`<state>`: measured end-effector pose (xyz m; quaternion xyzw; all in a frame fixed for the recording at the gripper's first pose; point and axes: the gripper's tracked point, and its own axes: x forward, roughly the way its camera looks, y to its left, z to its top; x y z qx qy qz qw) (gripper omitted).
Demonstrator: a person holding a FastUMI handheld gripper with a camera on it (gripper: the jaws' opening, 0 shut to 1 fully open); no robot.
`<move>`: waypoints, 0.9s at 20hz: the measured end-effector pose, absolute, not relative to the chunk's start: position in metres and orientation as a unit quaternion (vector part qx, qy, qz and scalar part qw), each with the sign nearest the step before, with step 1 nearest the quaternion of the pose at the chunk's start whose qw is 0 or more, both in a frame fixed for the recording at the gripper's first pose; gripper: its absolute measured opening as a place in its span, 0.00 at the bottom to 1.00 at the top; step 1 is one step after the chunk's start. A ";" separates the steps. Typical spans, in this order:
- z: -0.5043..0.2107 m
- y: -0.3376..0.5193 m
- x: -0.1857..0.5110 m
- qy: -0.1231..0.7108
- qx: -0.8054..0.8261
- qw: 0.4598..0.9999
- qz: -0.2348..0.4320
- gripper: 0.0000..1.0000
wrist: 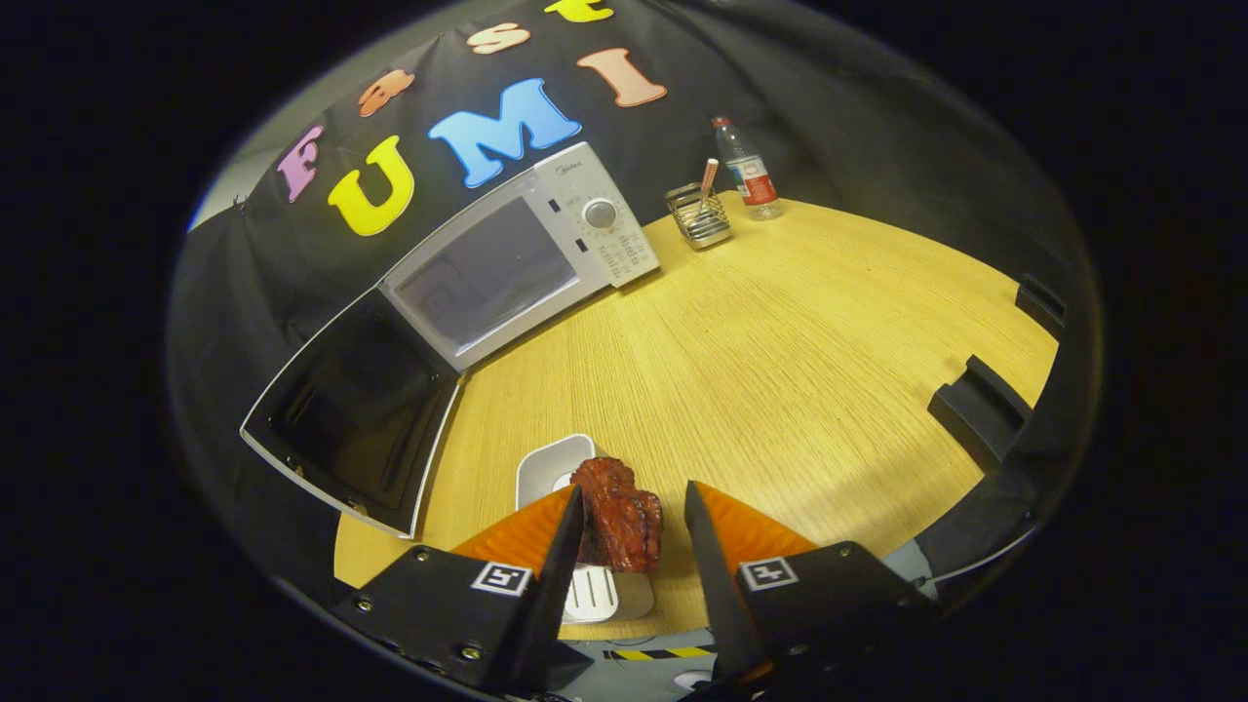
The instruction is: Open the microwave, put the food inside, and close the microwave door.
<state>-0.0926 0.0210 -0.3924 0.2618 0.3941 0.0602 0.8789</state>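
**Door open, food at the fingers, not yet clamped**

Black cloth walls close off the booth behind a pale wood-grain tabletop [780, 341]. Largest thing on it is the white microwave [517, 258], standing at the far side against the cloth, its door [356, 409] already swung wide and lying open toward the near edge. So the opening step looks done, and the work in hand is picking up the food.

Beside the microwave's control panel stands a small wire holder [699, 216] with a stick in it, and just past that a clear plastic bottle [747, 175].

Close in, a small white tray [551, 466] sits on the tabletop under the gripper [634, 507]. A reddish-brown chunk of meat [619, 517] lies between the fingers. The left finger touches it or nearly so; the right finger stands apart with a clear gap, so the fingers are part open and have no firm hold.

By my reading, the next move calls for closing on the meat squarely, lifting it off the tray, and carrying it past the open door into the cavity.
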 end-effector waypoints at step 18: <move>-0.330 0.048 -0.071 0.367 0.236 0.892 0.116 0.12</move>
